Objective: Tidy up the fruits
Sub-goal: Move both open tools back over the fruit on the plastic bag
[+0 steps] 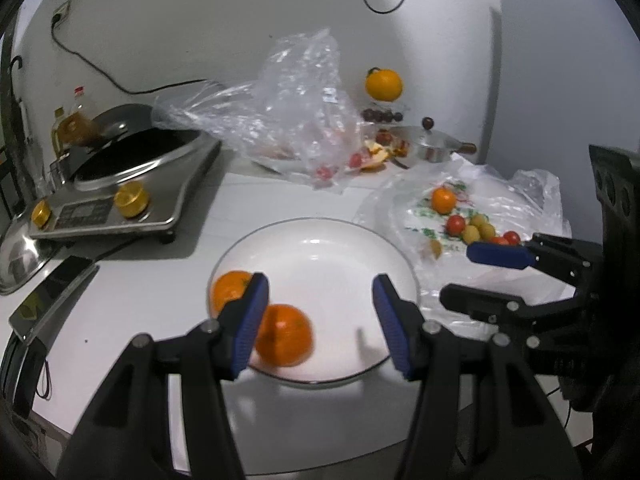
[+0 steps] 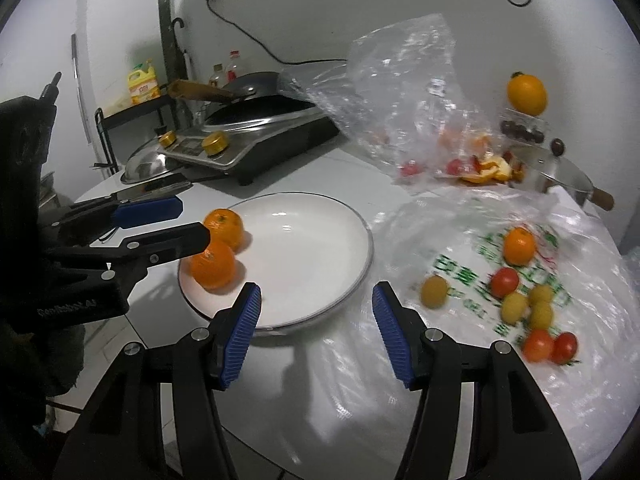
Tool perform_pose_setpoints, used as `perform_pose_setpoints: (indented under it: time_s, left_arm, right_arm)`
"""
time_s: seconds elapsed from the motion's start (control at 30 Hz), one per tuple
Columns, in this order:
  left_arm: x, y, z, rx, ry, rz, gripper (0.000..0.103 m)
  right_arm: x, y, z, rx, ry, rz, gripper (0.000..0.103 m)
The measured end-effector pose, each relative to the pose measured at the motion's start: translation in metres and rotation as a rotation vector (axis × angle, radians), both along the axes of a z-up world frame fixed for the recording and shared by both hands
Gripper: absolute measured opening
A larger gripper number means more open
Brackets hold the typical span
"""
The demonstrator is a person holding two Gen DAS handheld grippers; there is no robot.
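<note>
Left wrist view: left gripper [image 1: 320, 320] hangs over the white plate [image 1: 340, 252], fingers [image 1: 250, 322] spread, nothing between them. Two oranges [image 1: 284, 334] lie in the plate, at its left and near edge; the nearer one sits just beside the left finger, contact not clear (motion blur). The right gripper [image 1: 476, 276] enters from the right, over the printed plastic bag [image 1: 504, 208] spread on the worktop [image 1: 132, 292]. On that bag: one small orange [image 1: 443, 200], two red tomatoes and about four yellow ones, some hidden by the gripper. A crumpled clear bag [image 1: 288, 120] and an induction cooker [image 1: 132, 184] stand behind.

Right wrist view: right gripper [image 2: 317, 334] has its fingers [image 2: 390, 334] released and empty, above the plate's [image 2: 312, 240] near rim and the bag's [image 2: 460, 360] edge. Same two oranges [image 2: 212, 265] counted in the plate, touching each other. Left gripper [image 2: 192, 220] seen from the side, parted. On the bag: one small orange [image 2: 519, 245], three red tomatoes [image 2: 505, 282], four yellow tomatoes [image 2: 435, 291].
</note>
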State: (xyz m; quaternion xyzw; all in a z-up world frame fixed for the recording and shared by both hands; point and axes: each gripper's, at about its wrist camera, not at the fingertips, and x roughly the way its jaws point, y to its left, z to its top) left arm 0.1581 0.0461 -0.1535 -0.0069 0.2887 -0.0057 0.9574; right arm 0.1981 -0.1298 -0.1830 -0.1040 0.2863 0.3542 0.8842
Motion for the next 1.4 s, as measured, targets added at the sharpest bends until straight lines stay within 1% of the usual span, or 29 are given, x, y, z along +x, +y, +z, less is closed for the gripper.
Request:
perform_pose_setpoints:
  time_s: [0.47, 0.8, 0.97, 1.1, 1.17, 1.2, 1.4]
  left_arm:
    - [0.02, -0.057, 0.002, 0.037, 0.021, -0.079, 0.056]
    - [0.037, -0.088, 0.001, 0.062, 0.032, -0.125, 0.056]
    - [0.047, -0.103, 0.001, 0.08, 0.023, -0.148, 0.056]
    - [0.057, -0.115, -0.002, 0.087, 0.031, -0.162, 0.056]
    - [0.064, -0.121, -0.003, 0.09, 0.037, -0.168, 0.056]
    - [0.067, -0.123, -0.004, 0.091, 0.04, -0.17, 0.056]
    - [0.089, -0.138, -0.01, 0.093, 0.075, -0.184, 0.055]
  right_arm:
    - [0.008, -0.072, 0.004, 0.022, -0.02, -0.104, 0.061]
    - [0.021, -0.108, 0.005, 0.022, -0.017, -0.149, 0.061]
    - [0.029, -0.121, 0.006, 0.023, -0.016, -0.161, 0.061]
    - [0.035, -0.129, 0.006, 0.019, -0.015, -0.166, 0.061]
    - [0.039, -0.133, 0.007, 0.015, -0.015, -0.169, 0.058]
    - [0.041, -0.135, 0.006, 0.012, -0.014, -0.171, 0.055]
    - [0.057, -0.148, 0.004, 0.0, -0.005, -0.184, 0.052]
